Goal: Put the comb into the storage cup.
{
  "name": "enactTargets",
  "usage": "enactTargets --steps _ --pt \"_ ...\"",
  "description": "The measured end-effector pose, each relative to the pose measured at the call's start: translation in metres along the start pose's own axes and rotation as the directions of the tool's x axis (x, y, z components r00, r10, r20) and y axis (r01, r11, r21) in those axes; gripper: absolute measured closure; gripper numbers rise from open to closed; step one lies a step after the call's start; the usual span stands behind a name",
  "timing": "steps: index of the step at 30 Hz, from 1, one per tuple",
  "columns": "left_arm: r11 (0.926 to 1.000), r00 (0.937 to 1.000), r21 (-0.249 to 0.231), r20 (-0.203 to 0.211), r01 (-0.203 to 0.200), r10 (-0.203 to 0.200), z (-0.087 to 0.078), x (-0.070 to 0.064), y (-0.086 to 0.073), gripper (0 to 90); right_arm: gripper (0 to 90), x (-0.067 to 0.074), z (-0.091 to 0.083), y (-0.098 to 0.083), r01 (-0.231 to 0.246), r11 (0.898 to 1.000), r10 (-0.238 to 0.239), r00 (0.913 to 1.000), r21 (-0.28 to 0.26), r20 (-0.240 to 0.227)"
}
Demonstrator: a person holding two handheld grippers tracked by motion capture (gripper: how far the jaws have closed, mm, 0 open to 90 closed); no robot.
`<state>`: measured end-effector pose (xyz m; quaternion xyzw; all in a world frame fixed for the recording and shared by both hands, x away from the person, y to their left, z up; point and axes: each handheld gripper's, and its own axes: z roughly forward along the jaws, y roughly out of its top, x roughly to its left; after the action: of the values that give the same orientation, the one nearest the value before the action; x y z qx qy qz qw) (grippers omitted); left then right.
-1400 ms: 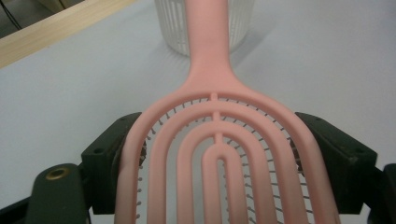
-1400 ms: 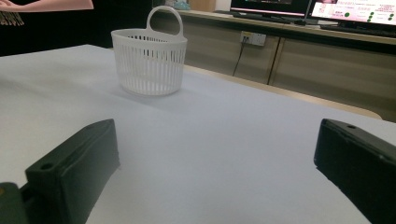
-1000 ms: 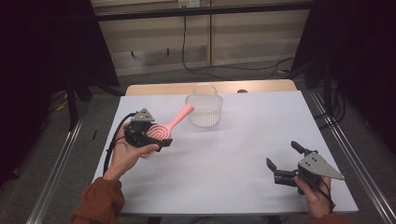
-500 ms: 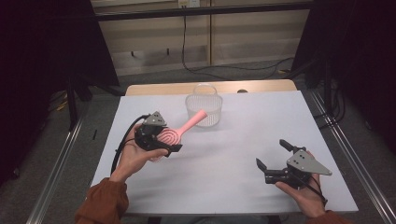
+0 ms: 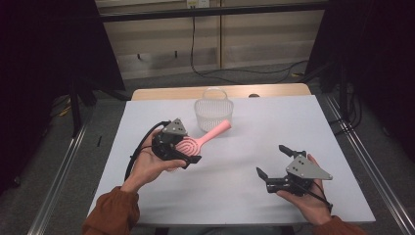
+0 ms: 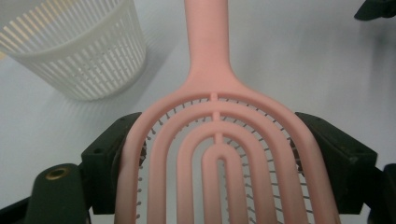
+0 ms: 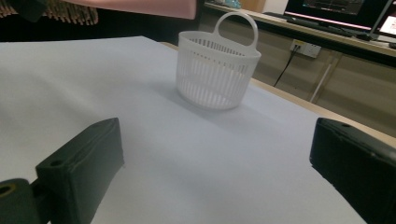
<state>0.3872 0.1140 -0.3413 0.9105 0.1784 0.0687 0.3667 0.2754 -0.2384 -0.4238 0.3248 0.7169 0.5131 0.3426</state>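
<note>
The left hand-held gripper (image 5: 183,152) clamps the pink hairbrush (image 5: 195,144) by its head, handle pointing ahead toward the white basket (image 5: 213,113) just beyond. The right hand-held gripper (image 5: 274,161) hangs open, empty, above the table (image 5: 293,117).

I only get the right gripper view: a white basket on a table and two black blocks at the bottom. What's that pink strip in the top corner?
Observer: It's the handle of a pink hairbrush, seen whole from the high view.
Operator: Is it floating?
Observer: No, the left gripper clamps the brush's oval head between its two black jaws.
Operator: And which way does the handle point?
Observer: Toward the white basket; from above, its tip lies just at the basket's near side.
Operator: Who holds my gripper?
Observer: A person's hand, in an orange sleeve, carries the right gripper, jaws wide apart and empty.
</note>
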Motion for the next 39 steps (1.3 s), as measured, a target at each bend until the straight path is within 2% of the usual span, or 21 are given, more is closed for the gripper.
enactTargets --steps 2,7,9,10,11,13,17,19,22,23,24,26,28,29,30,31,33,36,39 --pt "0.9999 0.9999 0.006 0.008 -0.013 0.013 0.002 -0.003 0.003 19.3 1.2 0.003 0.002 0.002 0.008 1.000 -0.008 0.9999 -0.005 -0.013" --pt "0.9999 0.9988 0.011 0.048 -0.012 0.011 0.011 -0.011 0.014 19.3 0.9 0.005 0.007 0.008 0.040 0.999 -0.040 0.9992 -0.015 -0.009" --pt "0.9997 0.9983 0.012 0.054 -0.022 0.022 0.016 -0.017 0.021 19.3 0.9 0.006 0.009 0.010 0.058 0.998 -0.058 0.9983 -0.019 -0.002" --pt "0.9985 0.9973 0.025 0.058 -0.048 0.047 0.018 -0.020 0.025 19.3 1.4 0.006 0.010 0.012 0.067 0.998 -0.067 0.9977 -0.017 0.004" --pt "0.9983 0.9970 0.024 0.057 -0.053 0.052 0.021 -0.023 0.029 19.3 2.2 0.007 0.010 0.012 0.084 0.996 -0.083 0.9965 -0.015 0.006" --pt "0.9972 0.9948 0.022 0.075 -0.071 0.069 0.025 -0.026 0.037 19.3 2.2 0.008 0.011 0.013 0.100 0.995 -0.099 0.9949 -0.020 0.019" --pt "0.9938 0.9912 0.051 0.094 -0.099 0.094 0.035 -0.032 0.048 19.3 2.1 0.008 0.011 0.014 0.135 0.991 -0.134 0.9903 -0.022 0.037" --pt "0.9925 0.9885 0.062 0.115 -0.105 0.098 0.042 -0.035 0.049 19.3 2.9 0.009 0.012 0.014 0.145 0.989 -0.144 0.9886 -0.018 0.044" --pt "0.9890 0.9843 0.084 0.139 -0.121 0.109 0.055 -0.043 0.047 19.3 3.3 0.014 0.012 0.013 0.185 0.983 -0.184 0.9816 -0.019 0.052" --pt "0.9866 0.9839 0.098 0.136 -0.130 0.116 0.059 -0.046 0.047 19.3 4.1 0.018 0.012 0.012 0.214 0.977 -0.214 0.9757 -0.013 0.048" --pt "0.9852 0.9832 0.107 0.139 -0.134 0.118 0.062 -0.047 0.047 19.3 4.1 0.018 0.012 0.012 0.214 0.977 -0.214 0.9757 -0.013 0.048" --pt "0.9847 0.9806 0.112 0.158 -0.134 0.116 0.064 -0.048 0.047 19.3 4.3 0.021 0.012 0.013 0.242 0.970 -0.241 0.9689 -0.009 0.054" --pt "0.9842 0.9803 0.115 0.160 -0.135 0.115 0.065 -0.049 0.047 19.3 5.6 0.023 0.013 0.013 0.266 0.964 -0.265 0.9626 -0.003 0.054" --pt "0.9836 0.9799 0.119 0.163 -0.135 0.115 0.065 -0.049 0.047 19.3 6.1 0.025 0.015 0.014 0.307 0.952 -0.307 0.9496 0.014 0.064" --pt "0.9844 0.9805 0.117 0.162 -0.131 0.111 0.065 -0.049 0.047 19.3 7.5 0.026 0.016 0.013 0.325 0.945 -0.326 0.9433 0.023 0.063" --pt "0.9847 0.9815 0.122 0.161 -0.125 0.105 0.065 -0.049 0.047 19.3 7.5 0.026 0.016 0.013 0.325 0.945 -0.326 0.9433 0.023 0.063" --pt "0.9833 0.9802 0.127 0.166 -0.130 0.108 0.065 -0.050 0.047 19.3 9.0 0.027 0.017 0.012 0.368 0.929 -0.370 0.9261 0.044 0.072" --pt "0.9812 0.9786 0.139 0.174 -0.134 0.109 0.065 -0.049 0.047 19.3 9.9 0.029 0.019 0.012 0.398 0.916 -0.401 0.9128 0.053 0.076" --pt "0.9801 0.9790 0.154 0.180 -0.124 0.096 0.066 -0.048 0.048 19.3 12.3 0.032 0.021 0.014 0.442 0.895 -0.446 0.8906 0.062 0.089"
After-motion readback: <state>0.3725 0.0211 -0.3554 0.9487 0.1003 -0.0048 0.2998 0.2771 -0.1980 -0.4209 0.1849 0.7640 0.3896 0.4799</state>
